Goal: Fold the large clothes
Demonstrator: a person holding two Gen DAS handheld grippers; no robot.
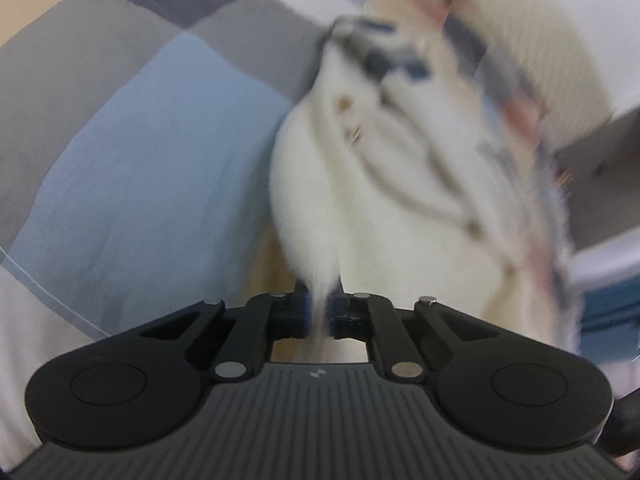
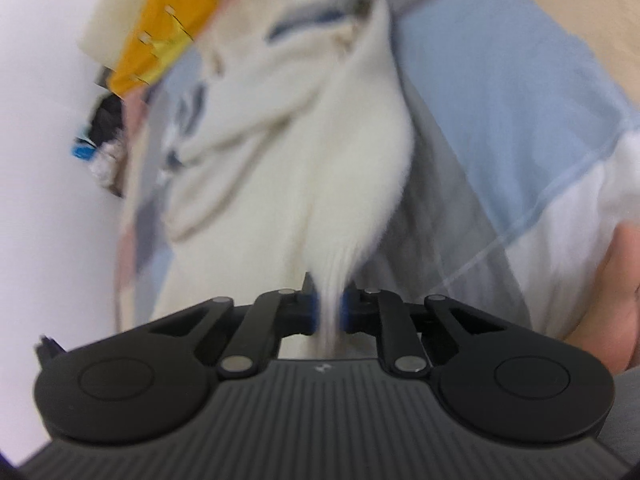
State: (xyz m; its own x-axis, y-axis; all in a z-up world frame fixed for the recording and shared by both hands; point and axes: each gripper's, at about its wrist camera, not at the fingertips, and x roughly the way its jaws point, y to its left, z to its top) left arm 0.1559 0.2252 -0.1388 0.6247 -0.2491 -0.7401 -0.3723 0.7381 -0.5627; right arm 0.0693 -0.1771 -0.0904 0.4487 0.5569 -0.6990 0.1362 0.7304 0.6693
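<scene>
1. Both views are blurred; the pattern on the far part of the white garment [image 1: 384,184] is hard to make out.
2. The left gripper [image 1: 319,314] is closed on a bunched fold of the garment.
3. The right gripper [image 2: 331,314] pinches another fold, above the patchwork bedcover [image 2: 500,92].

The garment [image 1: 384,184] hangs above the bedspread [image 1: 132,168], pinched between both jaws.

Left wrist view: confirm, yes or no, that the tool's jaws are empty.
No: the left tool is pinched shut on a bunched fold of the white fleece garment.
</scene>
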